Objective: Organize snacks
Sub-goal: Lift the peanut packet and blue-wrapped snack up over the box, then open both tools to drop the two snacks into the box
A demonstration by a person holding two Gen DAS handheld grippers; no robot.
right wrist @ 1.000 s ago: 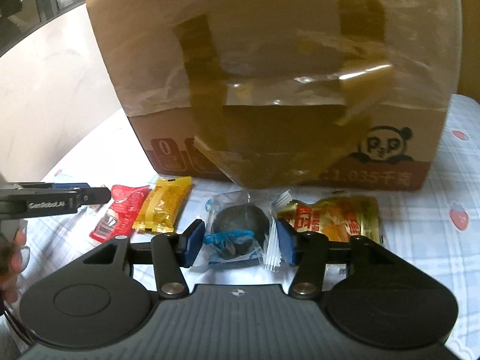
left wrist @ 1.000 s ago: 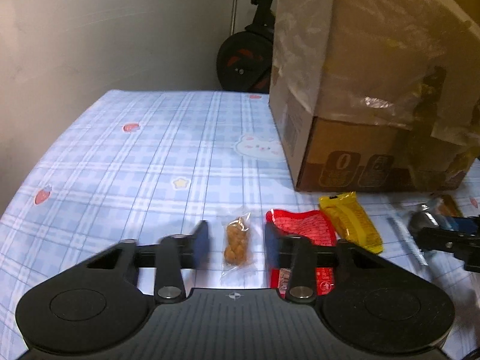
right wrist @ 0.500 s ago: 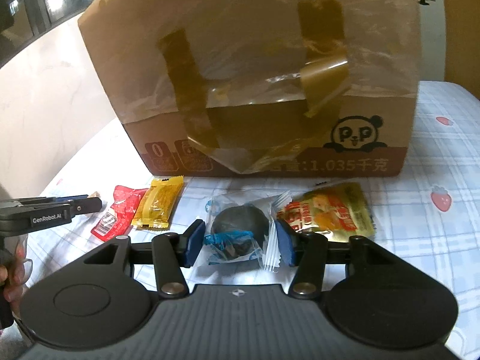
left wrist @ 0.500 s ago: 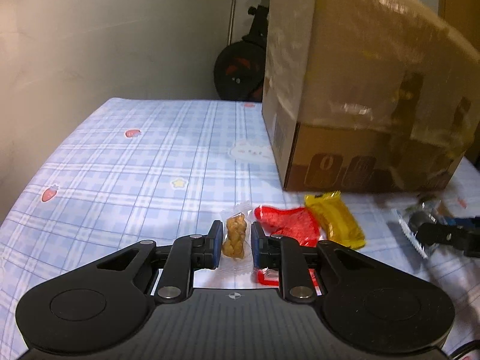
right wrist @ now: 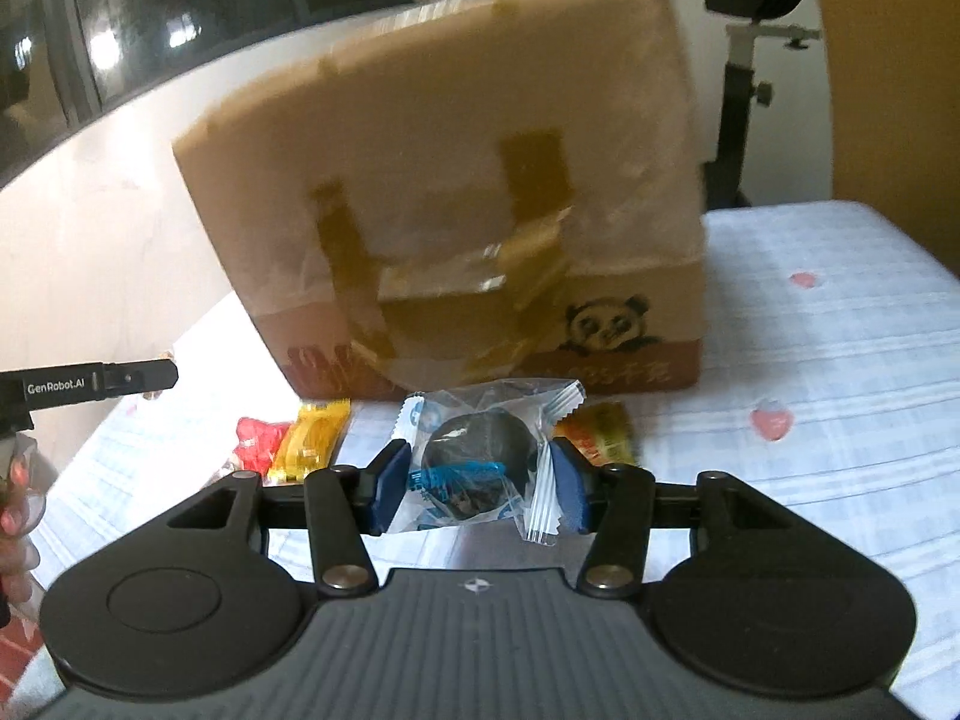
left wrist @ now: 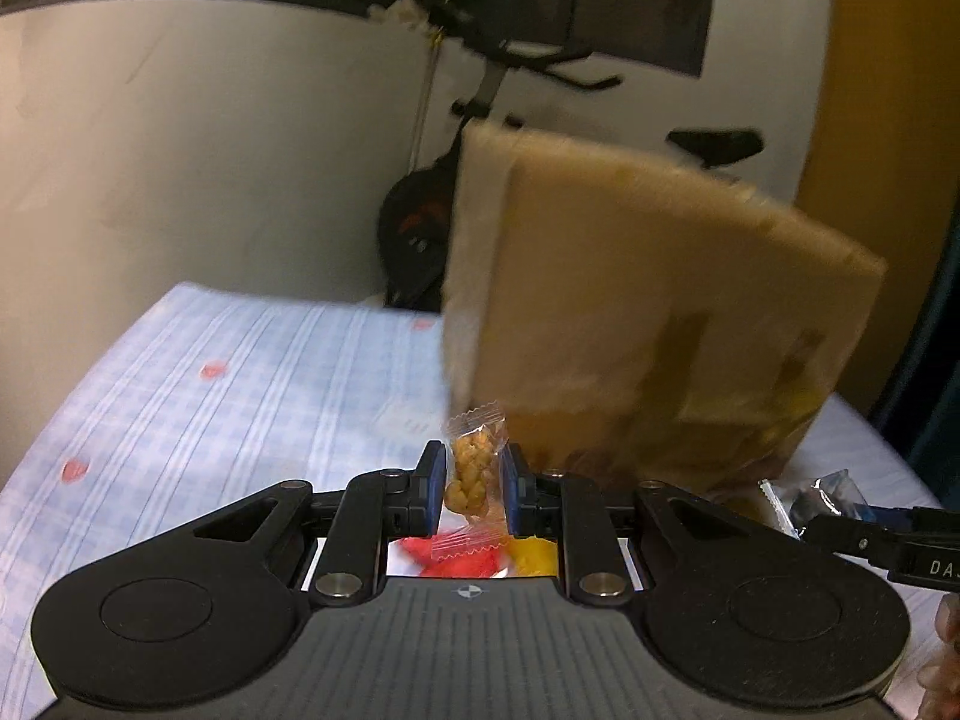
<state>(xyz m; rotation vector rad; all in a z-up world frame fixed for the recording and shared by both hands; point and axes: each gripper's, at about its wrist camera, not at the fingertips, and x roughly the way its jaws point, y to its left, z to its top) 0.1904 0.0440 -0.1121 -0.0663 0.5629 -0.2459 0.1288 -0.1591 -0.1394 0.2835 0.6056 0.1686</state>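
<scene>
Two grippers, one box [right wrist: 456, 192], five snack packets counted. Left gripper [left wrist: 471, 489] clamped narrow on twist snack [left wrist: 471, 468], lifted off cloth [left wrist: 198, 414]. Right gripper [right wrist: 477, 489] gripped dark cookie [right wrist: 477, 456]. Red packet [right wrist: 258, 441], yellow packet [right wrist: 312, 435], gold packet [right wrist: 600, 435] lay along box front. Cloth either side of box bare.

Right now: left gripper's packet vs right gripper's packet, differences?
The twisted-snack packet is small and narrow with golden-brown contents; the dark-cake packet is wider, with blue print. The left gripper is nearly closed; the right gripper stands wider. Both wrappers are clear, pinched off the table.
</scene>
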